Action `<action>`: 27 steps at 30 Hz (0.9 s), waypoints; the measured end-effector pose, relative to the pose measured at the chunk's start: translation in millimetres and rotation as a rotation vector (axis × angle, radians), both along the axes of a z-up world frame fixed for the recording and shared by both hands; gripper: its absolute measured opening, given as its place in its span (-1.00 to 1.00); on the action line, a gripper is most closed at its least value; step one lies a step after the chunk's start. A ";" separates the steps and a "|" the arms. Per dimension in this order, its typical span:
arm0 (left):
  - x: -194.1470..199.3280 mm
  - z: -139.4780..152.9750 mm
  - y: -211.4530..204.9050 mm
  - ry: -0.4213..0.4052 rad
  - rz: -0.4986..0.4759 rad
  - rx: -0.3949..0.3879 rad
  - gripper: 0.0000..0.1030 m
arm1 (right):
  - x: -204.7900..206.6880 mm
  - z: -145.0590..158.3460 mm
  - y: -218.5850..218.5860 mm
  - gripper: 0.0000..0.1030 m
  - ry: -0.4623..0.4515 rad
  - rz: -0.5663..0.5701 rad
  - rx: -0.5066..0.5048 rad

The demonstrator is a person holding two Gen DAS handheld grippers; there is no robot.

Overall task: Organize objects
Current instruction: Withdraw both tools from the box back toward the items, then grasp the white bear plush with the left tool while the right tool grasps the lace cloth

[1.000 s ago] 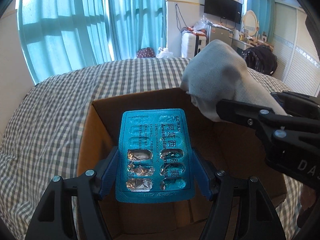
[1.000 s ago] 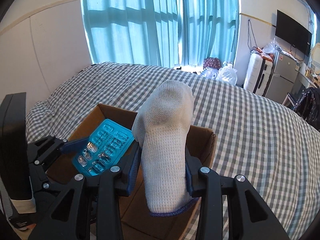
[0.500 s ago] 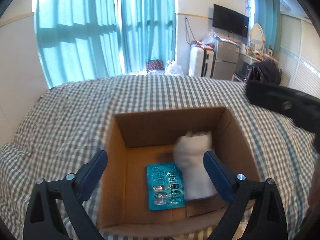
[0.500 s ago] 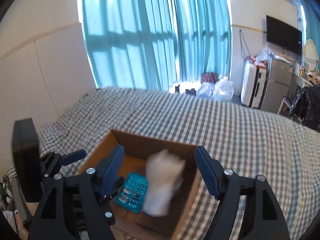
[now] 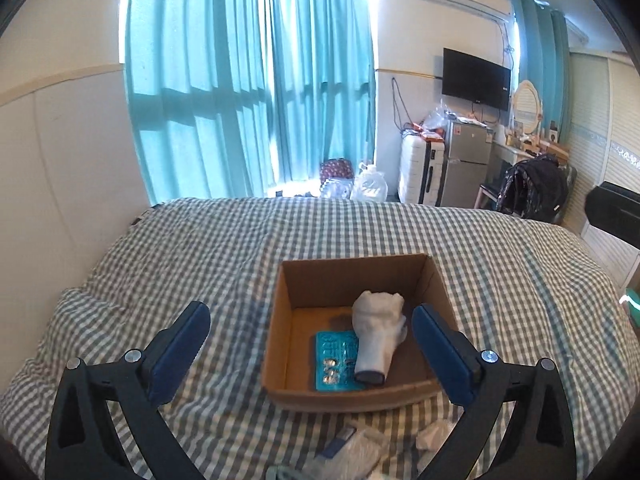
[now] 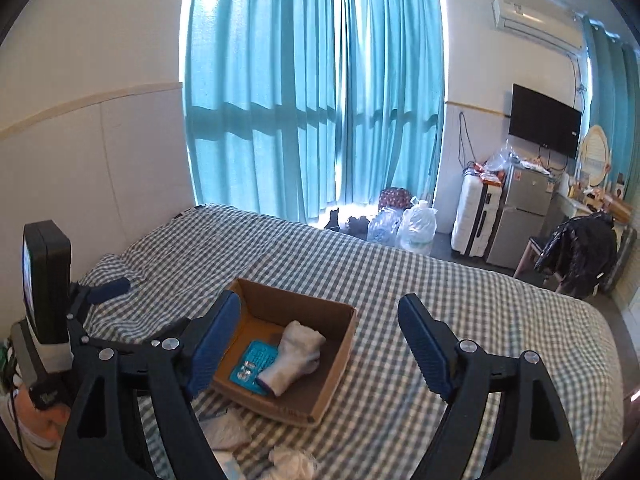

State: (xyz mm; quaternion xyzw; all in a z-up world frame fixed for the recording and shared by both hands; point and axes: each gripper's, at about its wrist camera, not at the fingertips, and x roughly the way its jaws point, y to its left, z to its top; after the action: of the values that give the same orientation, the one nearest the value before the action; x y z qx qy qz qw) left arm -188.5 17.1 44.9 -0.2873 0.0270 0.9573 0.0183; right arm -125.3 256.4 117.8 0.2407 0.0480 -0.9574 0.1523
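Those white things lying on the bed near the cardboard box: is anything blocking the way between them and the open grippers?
Nothing visible does. The left gripper and right gripper hang open above the bed; the white items lie uncovered in front of the cardboard box.

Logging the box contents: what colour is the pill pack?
Teal blue, with silver foil pockets; the pill pack shows best in the left wrist view.

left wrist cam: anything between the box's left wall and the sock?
Yes: the teal blister pack lies flat on the cardboard box floor between that wall and the white sock, whose edge overlaps it. The right wrist view shows the same.
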 end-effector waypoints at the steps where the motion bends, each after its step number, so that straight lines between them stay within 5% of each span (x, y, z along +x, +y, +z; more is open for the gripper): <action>1: 7.5 0.5 0.0 0.000 0.003 0.000 1.00 | 6.3 -0.1 1.4 0.58 0.000 0.002 0.005; 7: 44.9 -19.4 1.2 -0.031 0.039 -0.003 1.00 | 40.5 -22.7 10.1 0.58 -0.041 0.012 0.030; 21: 105.8 -143.0 -2.0 -0.226 0.106 0.004 1.00 | 63.8 -183.2 23.5 0.58 -0.305 -0.087 0.005; 27: 107.9 -171.6 7.3 -0.306 0.066 0.015 1.00 | 58.8 -206.1 29.1 0.58 -0.358 -0.108 0.001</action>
State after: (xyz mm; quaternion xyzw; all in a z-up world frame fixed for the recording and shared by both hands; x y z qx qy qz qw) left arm -80.5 24.5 -126.7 -0.4303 0.0073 0.9026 -0.0071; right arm -66.5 285.5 -88.3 0.4093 0.0078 -0.9061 0.1065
